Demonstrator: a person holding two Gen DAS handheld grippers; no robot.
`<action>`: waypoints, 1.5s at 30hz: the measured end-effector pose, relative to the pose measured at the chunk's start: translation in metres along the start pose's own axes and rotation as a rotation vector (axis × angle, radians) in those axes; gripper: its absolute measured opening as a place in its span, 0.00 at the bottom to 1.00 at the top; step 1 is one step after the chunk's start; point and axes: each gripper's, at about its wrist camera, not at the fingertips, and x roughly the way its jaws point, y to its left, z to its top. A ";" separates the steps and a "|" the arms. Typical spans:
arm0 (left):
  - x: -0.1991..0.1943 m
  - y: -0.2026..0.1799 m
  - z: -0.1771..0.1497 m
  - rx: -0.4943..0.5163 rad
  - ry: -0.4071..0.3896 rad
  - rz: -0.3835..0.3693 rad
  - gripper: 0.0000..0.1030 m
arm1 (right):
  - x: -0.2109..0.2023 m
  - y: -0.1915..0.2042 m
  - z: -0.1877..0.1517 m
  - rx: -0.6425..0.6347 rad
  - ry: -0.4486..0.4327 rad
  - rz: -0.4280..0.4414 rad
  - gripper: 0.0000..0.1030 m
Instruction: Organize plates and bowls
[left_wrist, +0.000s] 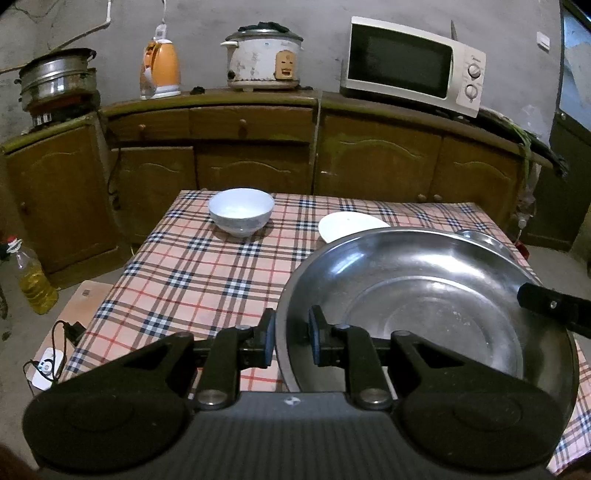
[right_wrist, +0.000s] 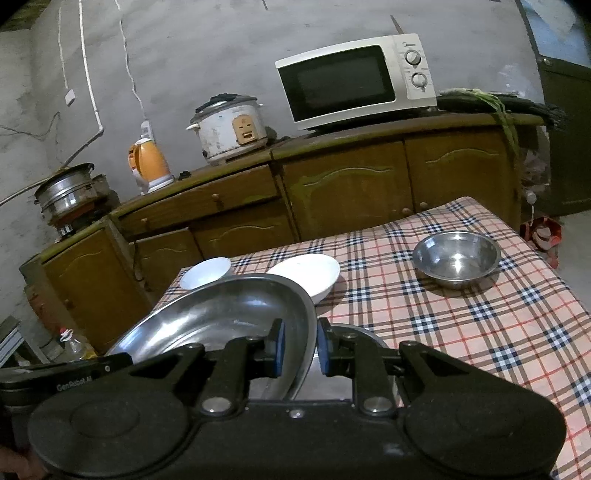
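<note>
Left tongs (left_wrist: 292, 339): blue pads pinching the near-left rim of the big steel plate (left_wrist: 424, 306), one pad outside the rim, one inside.
Right tongs (right_wrist: 300, 345): pinching the same plate's right rim, rim edge sandwiched between the pads; its black finger also shows at the right edge of the left wrist view.
Steel plate: wide and shallow, held by both tongs above the worktop (left_wrist: 184, 266), tilted in the right wrist view with the left side lower. Whether any part touches the cloth: cannot tell.
White bowl (left_wrist: 241, 211): upright on the checked cloth, far-left part of the worktop, well apart from the steel plate.
White plate (left_wrist: 347, 224): flat on the cloth just behind the steel plate, partly hidden by its far rim.
Steel bowl (right_wrist: 456, 263): upright, alone on the right side of the worktop, apart from the rest.
Background: wooden cabinets along the wall carry a microwave (left_wrist: 413, 64), rice cooker (left_wrist: 263, 59), orange kettle (left_wrist: 162, 68).
Floor left: oil bottle (left_wrist: 33, 277).
</note>
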 end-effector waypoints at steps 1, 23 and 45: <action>0.001 -0.001 0.000 0.001 0.001 -0.002 0.18 | 0.000 -0.001 0.000 0.001 0.000 -0.003 0.24; 0.012 -0.024 -0.001 0.036 0.022 -0.030 0.19 | -0.004 -0.026 -0.004 0.037 0.005 -0.050 0.24; 0.030 -0.030 -0.003 0.050 0.050 -0.034 0.19 | 0.012 -0.037 -0.008 0.061 0.035 -0.068 0.24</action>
